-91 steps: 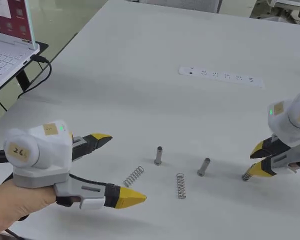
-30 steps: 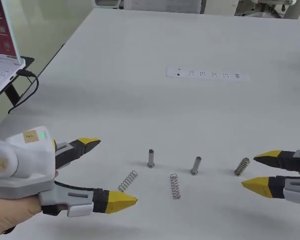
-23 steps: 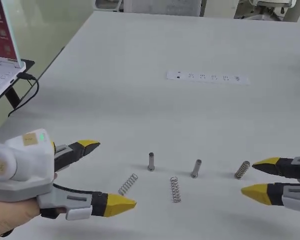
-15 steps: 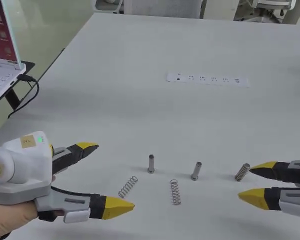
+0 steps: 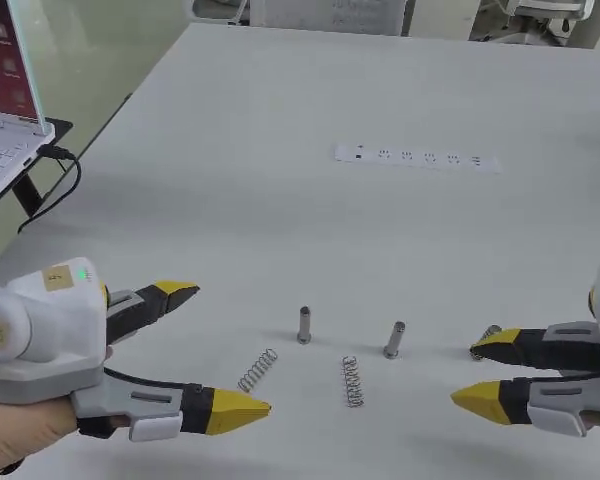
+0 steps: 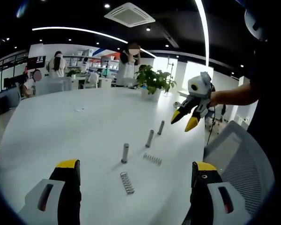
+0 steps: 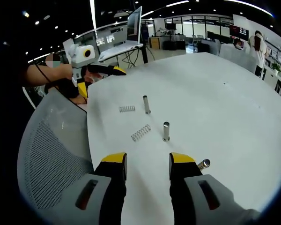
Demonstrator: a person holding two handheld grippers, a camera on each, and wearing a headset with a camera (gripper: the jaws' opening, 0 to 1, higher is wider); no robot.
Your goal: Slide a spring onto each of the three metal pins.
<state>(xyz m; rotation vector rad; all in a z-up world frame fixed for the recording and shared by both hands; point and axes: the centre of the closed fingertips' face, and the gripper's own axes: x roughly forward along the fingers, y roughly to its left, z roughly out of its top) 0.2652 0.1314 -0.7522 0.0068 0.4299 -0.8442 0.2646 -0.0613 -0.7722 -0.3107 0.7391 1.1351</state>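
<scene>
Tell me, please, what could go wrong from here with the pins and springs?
The right gripper, open, has a jaw tip right beside the third pin; a small swing could knock it away.
The left pin and middle pin stand unsupported on the table; pressing a spring on could tip them.
The left spring and middle spring lie flat and look thin, so they could slip from the jaws.
</scene>
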